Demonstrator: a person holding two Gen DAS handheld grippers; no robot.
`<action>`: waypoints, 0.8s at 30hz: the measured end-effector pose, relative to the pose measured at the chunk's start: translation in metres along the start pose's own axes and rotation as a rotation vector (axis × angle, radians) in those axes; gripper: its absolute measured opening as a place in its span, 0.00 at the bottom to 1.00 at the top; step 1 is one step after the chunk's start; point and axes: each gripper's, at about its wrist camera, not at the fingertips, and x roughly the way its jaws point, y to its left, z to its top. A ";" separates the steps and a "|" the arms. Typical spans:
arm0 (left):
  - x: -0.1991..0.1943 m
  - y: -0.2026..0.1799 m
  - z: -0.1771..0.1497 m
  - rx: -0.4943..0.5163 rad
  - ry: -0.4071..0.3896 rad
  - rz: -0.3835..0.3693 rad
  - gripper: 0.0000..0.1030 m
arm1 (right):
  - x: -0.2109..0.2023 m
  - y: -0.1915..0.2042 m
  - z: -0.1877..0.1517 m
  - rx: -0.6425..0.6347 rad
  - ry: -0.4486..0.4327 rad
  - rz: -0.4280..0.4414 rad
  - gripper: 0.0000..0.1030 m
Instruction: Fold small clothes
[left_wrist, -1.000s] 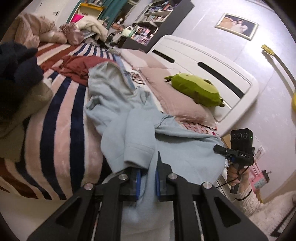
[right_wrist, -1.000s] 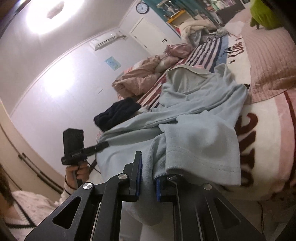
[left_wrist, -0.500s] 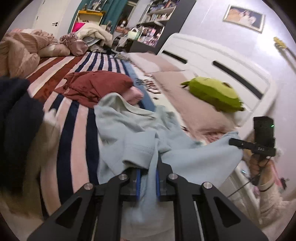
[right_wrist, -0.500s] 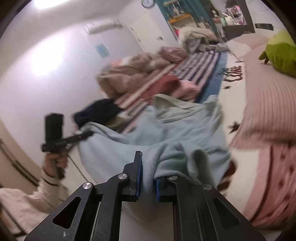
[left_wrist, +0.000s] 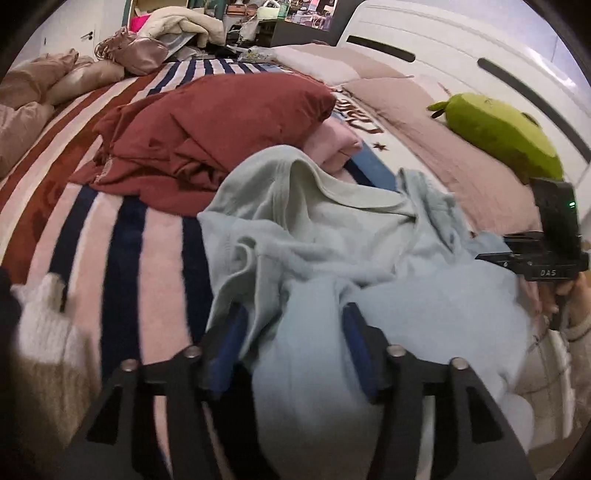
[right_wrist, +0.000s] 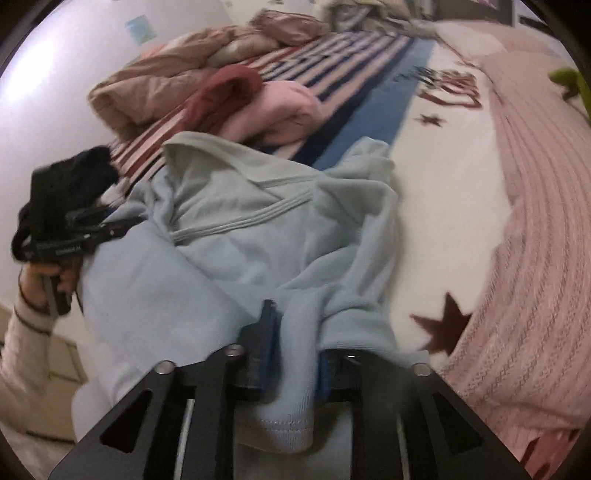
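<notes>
A light blue hoodie (left_wrist: 332, 229) lies bunched on the striped blanket (left_wrist: 122, 258), its hood towards the far side. My left gripper (left_wrist: 291, 332) hovers low over its near edge. Its jaws are opening and stand wide apart, and the cloth lies loose between them without being pinched. In the right wrist view the same hoodie (right_wrist: 240, 221) spreads ahead. My right gripper (right_wrist: 295, 350) has a thick fold of the hem between its blue pads. Its jaws are opening, but the fold still touches both pads.
A maroon garment (left_wrist: 221, 122) and a pink one (left_wrist: 332, 144) lie just beyond the hood. A green plush (left_wrist: 498, 129) rests on a pink pillow by the white headboard (left_wrist: 461, 48). A dark garment (right_wrist: 92, 166) lies at the left; a ribbed pink cover (right_wrist: 517, 258) lies at the right.
Both grippers moved forward over the bed, carrying the hoodie's lower edge towards its hood. The left jaws went from pinched to wide apart. The right jaws parted slightly.
</notes>
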 end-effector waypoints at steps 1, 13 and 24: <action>-0.017 0.002 -0.003 -0.004 -0.019 -0.007 0.62 | -0.005 0.002 -0.002 -0.008 -0.001 0.011 0.33; -0.058 -0.061 -0.036 0.344 -0.008 0.096 0.81 | -0.053 0.076 -0.040 -0.407 -0.057 -0.315 0.67; -0.030 -0.059 -0.024 0.289 0.013 0.128 0.10 | -0.019 0.067 -0.025 -0.412 -0.094 -0.471 0.18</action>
